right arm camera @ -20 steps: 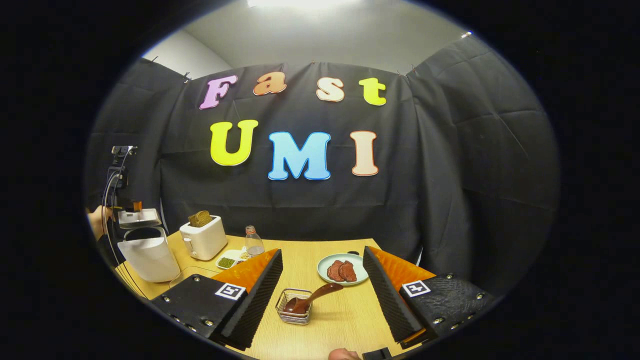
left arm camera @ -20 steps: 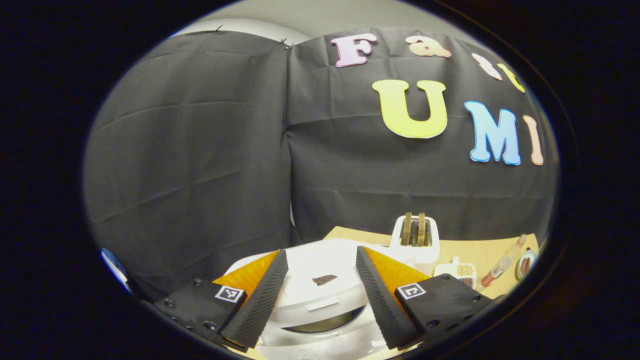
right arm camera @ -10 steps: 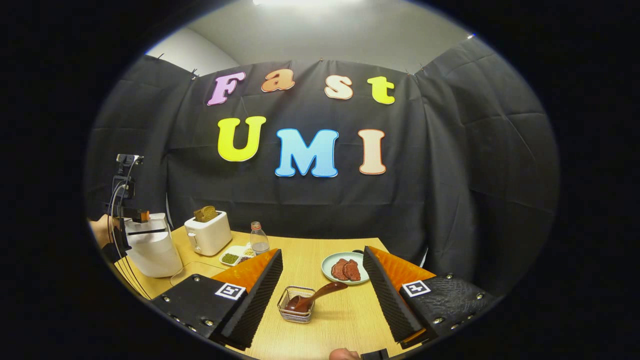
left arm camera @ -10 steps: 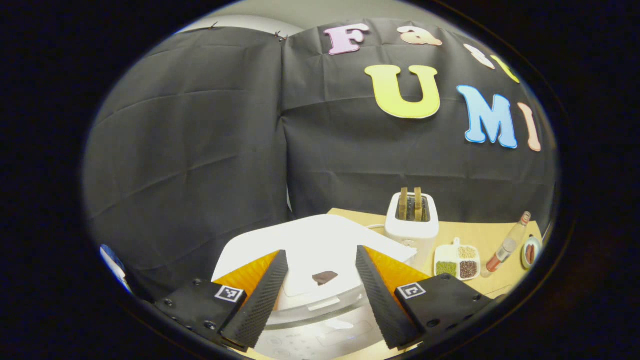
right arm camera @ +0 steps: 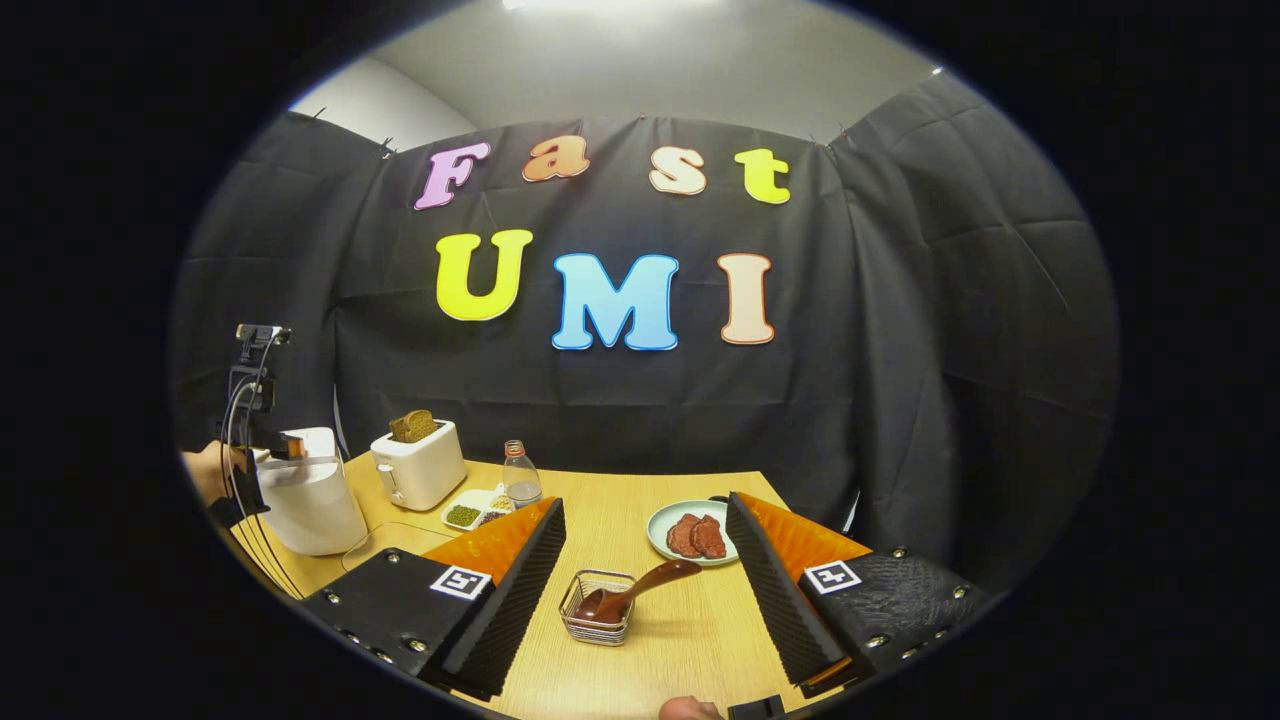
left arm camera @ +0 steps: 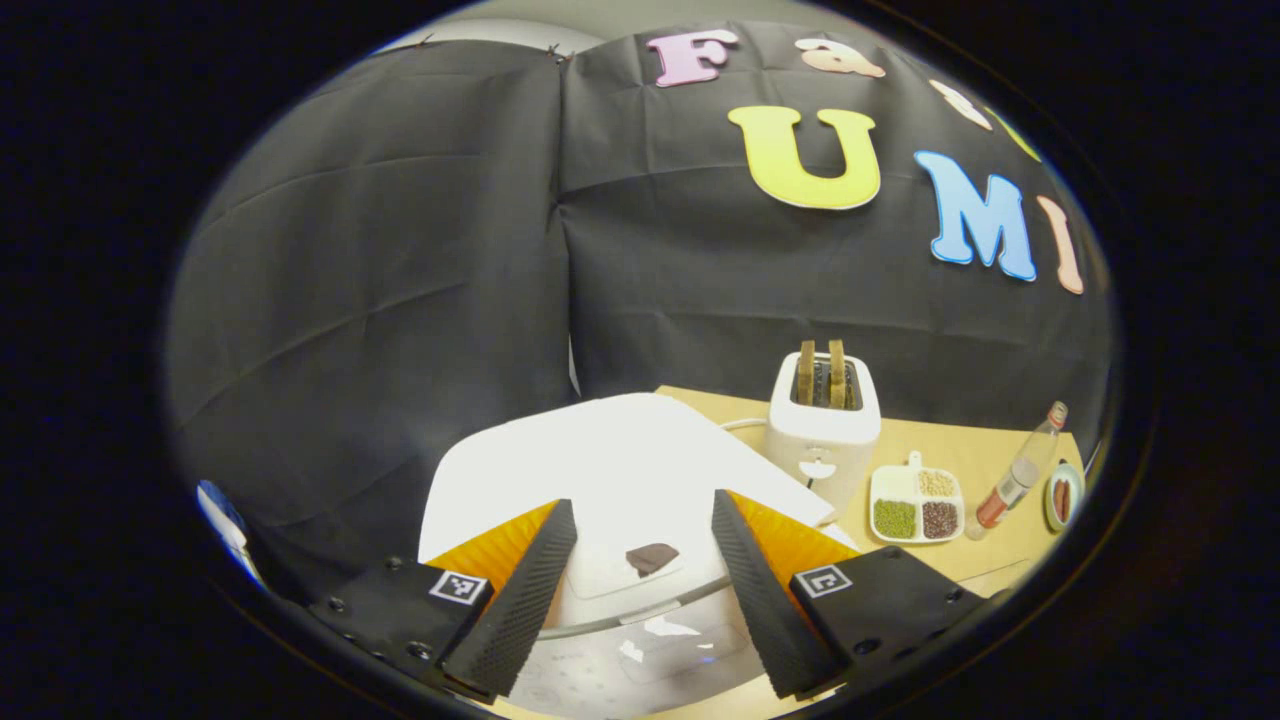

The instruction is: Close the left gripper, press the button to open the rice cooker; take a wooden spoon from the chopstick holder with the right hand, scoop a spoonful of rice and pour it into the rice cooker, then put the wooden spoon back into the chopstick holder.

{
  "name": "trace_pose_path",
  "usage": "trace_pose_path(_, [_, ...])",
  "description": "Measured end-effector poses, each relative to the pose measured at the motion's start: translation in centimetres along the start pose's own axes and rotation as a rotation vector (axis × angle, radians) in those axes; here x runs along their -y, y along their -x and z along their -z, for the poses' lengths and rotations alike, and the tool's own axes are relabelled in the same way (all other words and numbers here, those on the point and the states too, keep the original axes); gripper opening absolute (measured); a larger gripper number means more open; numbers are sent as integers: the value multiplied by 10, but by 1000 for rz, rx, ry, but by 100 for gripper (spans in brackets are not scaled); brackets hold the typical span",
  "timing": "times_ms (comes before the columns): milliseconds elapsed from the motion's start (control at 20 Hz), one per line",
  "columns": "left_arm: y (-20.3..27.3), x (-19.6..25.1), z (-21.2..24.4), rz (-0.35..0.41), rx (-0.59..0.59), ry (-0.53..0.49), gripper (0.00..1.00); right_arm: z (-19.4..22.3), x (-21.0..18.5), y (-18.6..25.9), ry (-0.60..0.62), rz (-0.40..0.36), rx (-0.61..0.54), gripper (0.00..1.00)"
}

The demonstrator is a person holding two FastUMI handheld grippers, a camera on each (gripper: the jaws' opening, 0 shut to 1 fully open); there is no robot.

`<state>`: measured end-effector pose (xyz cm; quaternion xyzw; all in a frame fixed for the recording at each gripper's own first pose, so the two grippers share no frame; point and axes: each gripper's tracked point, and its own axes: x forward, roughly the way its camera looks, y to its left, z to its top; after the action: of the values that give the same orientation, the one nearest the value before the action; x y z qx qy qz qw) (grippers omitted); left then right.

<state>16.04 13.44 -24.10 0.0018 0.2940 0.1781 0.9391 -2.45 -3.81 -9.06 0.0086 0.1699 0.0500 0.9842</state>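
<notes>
The tabletop (right arm camera: 690,640) carries everything. Largest on it is the white cooker (left arm camera: 600,470), at the left end. In the left gripper view its lid lies directly ahead and below, with a small dark mark on the lid between the fingers; the control panel at the front edge is too blurred to read.

The left gripper (left arm camera: 640,600) hangs just over the cooker's front with its jaws wide apart, holding nothing; whether a fingertip touches the lid cannot be told. In the right gripper view that same gripper sits at the cooker's top, gripped by a hand (right arm camera: 215,470) at the left edge.

The right gripper (right arm camera: 650,605) hovers above the near tabletop, jaws wide and empty, apart from everything.

Beside the cooker stands a white toaster (left arm camera: 825,425) with two slices upright in its slots. Right of it lie a divided dish (left arm camera: 915,505) of grains, a bottle (left arm camera: 1015,485) and a plate (right arm camera: 690,530) with dark meat slices.

The wire holder (right arm camera: 598,620) sits between the right gripper's fingers, farther ahead. The spoon (right arm camera: 630,595) rests in it, bowl down, handle leaning right over the rim.

No readable brand or label on any item.
</notes>
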Motion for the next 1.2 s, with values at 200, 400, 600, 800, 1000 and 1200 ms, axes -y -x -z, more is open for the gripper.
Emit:
trace_pose_path(200, [-6,2,16,-1,-53,-9,95,0,-4,-4,-5,0,0,98])
trace_pose_path(400, [-5,4,14,13,-78,32,99,2,-15,-7,-17,-13,-1,98])
trace_pose_path(600, [-4,4,16,43,-80,76,99,2,-29,-9,-9,-30,-2,98])
trace_pose_path(800, [-2,5,12,80,-41,10,99,-5,-44,-8,-18,-48,14,98])
trace_pose_path(1000, [8,9,6,126,25,-32,98,-20,-58,-7,-6,-65,47,98])
trace_pose_path(1200, [49,22,-38,201,192,-59,99,-37,-74,-4,-9,-86,81,98])
